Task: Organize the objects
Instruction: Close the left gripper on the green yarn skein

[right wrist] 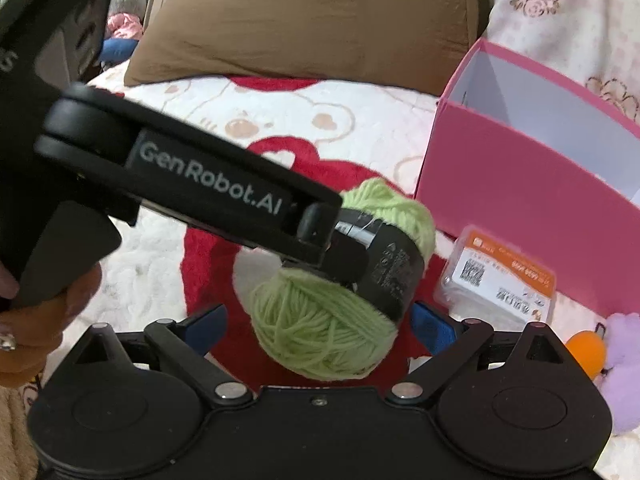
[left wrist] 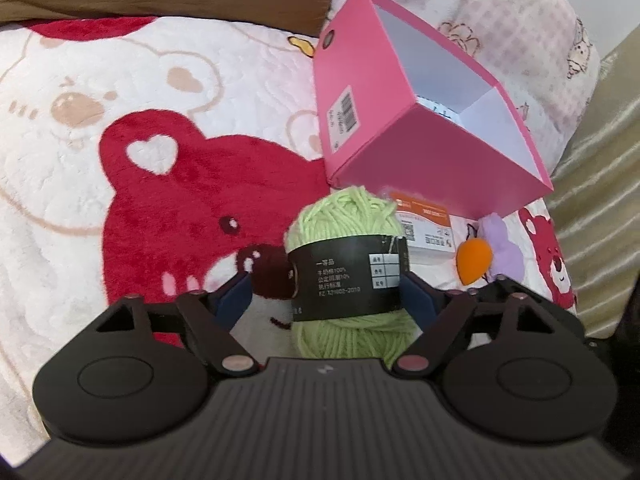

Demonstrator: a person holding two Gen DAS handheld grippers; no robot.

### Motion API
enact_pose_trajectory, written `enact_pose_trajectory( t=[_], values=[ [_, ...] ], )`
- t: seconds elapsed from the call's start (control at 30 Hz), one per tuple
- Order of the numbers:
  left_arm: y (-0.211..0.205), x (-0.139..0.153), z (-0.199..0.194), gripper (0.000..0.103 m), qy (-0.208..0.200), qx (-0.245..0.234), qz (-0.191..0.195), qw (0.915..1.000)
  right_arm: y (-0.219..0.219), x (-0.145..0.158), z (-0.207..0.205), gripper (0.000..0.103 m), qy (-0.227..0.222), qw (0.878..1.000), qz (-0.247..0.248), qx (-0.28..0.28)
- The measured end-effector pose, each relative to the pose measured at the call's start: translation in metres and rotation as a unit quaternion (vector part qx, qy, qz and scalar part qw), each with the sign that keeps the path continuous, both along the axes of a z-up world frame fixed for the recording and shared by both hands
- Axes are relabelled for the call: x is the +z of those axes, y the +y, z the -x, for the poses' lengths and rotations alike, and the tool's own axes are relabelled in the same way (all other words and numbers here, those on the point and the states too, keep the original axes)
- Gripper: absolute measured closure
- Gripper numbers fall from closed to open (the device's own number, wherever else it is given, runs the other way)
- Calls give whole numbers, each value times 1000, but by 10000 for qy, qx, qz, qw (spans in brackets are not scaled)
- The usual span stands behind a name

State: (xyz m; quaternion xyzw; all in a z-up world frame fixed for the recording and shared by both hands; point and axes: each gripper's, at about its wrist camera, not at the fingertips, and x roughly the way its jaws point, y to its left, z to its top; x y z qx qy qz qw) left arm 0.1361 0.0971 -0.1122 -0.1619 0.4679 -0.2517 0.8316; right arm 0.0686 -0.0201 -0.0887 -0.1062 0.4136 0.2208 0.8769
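A bed fills both views, covered by a plush white blanket (left wrist: pixel 120 92) printed with a large red bear face and pale tan bear outlines. At the far left of the right wrist view a hand (right wrist: pixel 36 320) grips the black handle of the left gripper (left wrist: pixel 324 292). At the far side, a brown pillow (right wrist: pixel 304 20) with a cream embroidered outline lies against the head of the bed.

In the middle, a ball of light green yarn (left wrist: pixel 352 264) with a black paper label band rests on the blanket. The left gripper's fingers stand on either side of it: the right blue pad touches the label band, while the left pad stands clear, so the ball is not yet clamped. The right gripper (right wrist: pixel 318 320) hovers near the same ball with its fingers spread wide, grasping nothing.

To the right, an open pink cardboard box (left wrist: pixel 400 128) with a white interior sits far of the yarn. Just near of the box lies a small clear packet with an orange and white label (right wrist: pixel 500 276). At the far right edge sits a lilac plush toy with an orange part (left wrist: pixel 488 256), beside a pink-checked floral quilt (left wrist: pixel 520 20).
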Motion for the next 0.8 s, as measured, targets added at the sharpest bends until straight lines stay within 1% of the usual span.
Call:
enact_pose_trajectory(
  t=[0.07, 0.13, 0.2, 0.23, 0.27, 0.3, 0.37, 0.43, 0.47, 0.5, 0.53, 0.57, 0.6, 0.7, 0.8],
  values=[
    [-1, -1, 0, 34, 43, -40, 97, 9999, -1, -5, -2, 3, 82, 10000, -29, -18],
    [-1, -6, -2, 36, 230, -73, 298, 9993, -2, -10, -6, 3, 209, 9997, -38, -111],
    [2, -13, -5, 38, 535, -25, 555, 9970, -6, -19, -13, 3, 499, 9983, -93, -299],
    [3, -16, -6, 39, 603, -14, 644, 9961, -8, -24, -17, 3, 667, 9970, -151, -370],
    [3, -17, -6, 40, 598, -5, 660, 9960, -11, -27, -19, 3, 784, 9957, -250, -436],
    [3, -16, -6, 41, 539, -3, 634, 9965, -12, -27, -18, 3, 767, 9954, -318, -476],
    [2, -13, -5, 45, 379, -24, 553, 9977, -11, -28, -15, 3, 715, 9960, -279, -467],
    [1, -9, -3, 45, 239, -17, 449, 9987, -9, -32, -14, 0, 743, 9962, -222, -404],
    [-1, -8, -2, 45, 168, -16, 369, 9992, -8, -34, -13, 0, 841, 9955, -270, -345],
    [-2, -6, -1, 45, 81, -43, 306, 9995, -9, -40, -15, 0, 1141, 9915, -410, -480],
    [-3, -5, 0, 45, 16, -70, 259, 9996, -10, -40, -13, 0, 1109, 9915, -441, -518],
    [-3, -5, 0, 45, 6, -78, 248, 9997, -10, -39, -9, 0, 1044, 9923, -454, -496],
    [-3, -5, 0, 45, 36, -79, 278, 9996, -11, -39, -8, 0, 1069, 9915, -496, -556],
    [-1, -8, -2, 45, 159, -59, 390, 9991, -20, -36, -4, 0, 1122, 9864, -911, -786],
    [3, -9, -4, 47, 262, -37, 508, 9984, -31, -32, -2, 0, 1208, 9782, -1334, -1037]
  ],
)
